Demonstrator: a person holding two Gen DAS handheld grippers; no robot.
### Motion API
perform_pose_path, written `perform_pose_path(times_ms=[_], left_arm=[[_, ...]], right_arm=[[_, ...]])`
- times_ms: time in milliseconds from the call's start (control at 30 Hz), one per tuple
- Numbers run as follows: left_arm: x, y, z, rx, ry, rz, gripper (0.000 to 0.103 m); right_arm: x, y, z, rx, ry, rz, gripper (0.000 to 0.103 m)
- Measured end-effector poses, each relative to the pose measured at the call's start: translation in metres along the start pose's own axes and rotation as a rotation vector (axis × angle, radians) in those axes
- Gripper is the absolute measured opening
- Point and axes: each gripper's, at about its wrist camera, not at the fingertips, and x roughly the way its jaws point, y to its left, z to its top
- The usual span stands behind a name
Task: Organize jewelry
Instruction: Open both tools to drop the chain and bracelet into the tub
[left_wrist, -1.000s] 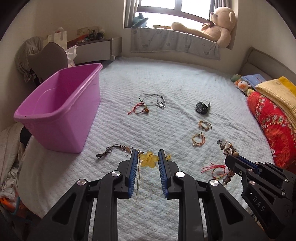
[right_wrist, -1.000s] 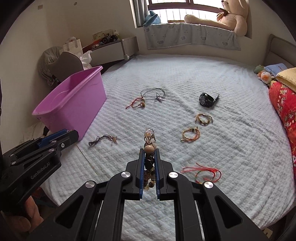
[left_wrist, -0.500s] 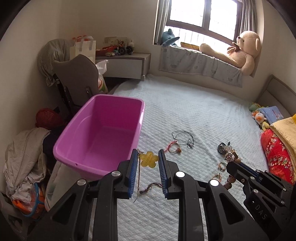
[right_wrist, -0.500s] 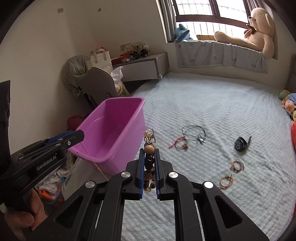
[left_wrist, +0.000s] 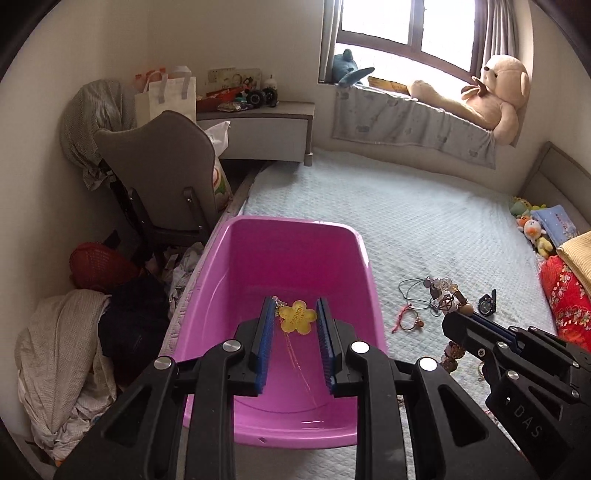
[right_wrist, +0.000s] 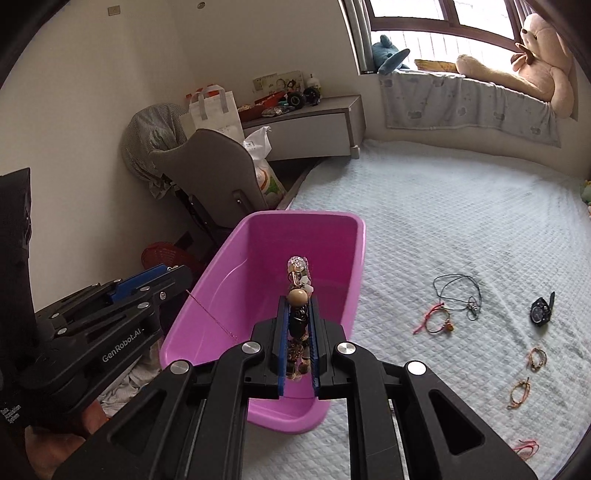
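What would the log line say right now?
left gripper: holds flower-tag chain | right gripper: holds bead strand | both over pink tub

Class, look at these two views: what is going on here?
A person is tidying jewelry off a bed into a pink tub. The left gripper holds a thin chain with a yellow flower tag above the tub. The right gripper is shut on a beaded strand, also over it. A watch and several bracelets remain on the bed.

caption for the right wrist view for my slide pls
Right gripper shut on a beaded bracelet above the pink tub, more jewelry waiting on the bed.
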Motion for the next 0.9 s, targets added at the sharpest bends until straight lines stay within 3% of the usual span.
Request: perform_pose_path(times_ms=[367,667,700,767,833,867,900], left_arm=[[0.074,0.049,-0.022,-0.034,0.163,-0.001,0.023],[0.116,0.059,-0.038,-0.035,0.289,0.012,0.024],[0.118,0.060,-0.039,-0.032,0.298,0.018,0.027],[0.120,0.060,-0.041,-0.028,0.306,0.034,0.044],[0.118,0.061,-0.041,-0.031,0.292,0.049,0.068],[0.117,0.062,-0.041,-0.033,0.284,0.056,0.071],[0.117,0.063,-0.041,-0.033,0.282,0.063,0.072]], right_arm=[[0.104,0.023,-0.004,0.032,0.180,0.006,0.010],[0.151,0.014,-0.026,0.058,0.322,-0.018,0.010],[0.153,0.014,-0.026,0.058,0.337,-0.019,0.010],[0.156,0.014,-0.027,0.052,0.357,-0.028,0.014],[0.155,0.014,-0.026,0.045,0.351,-0.033,0.029],[0.153,0.015,-0.025,0.038,0.345,-0.040,0.036],[0.154,0.014,-0.025,0.032,0.340,-0.047,0.037]])
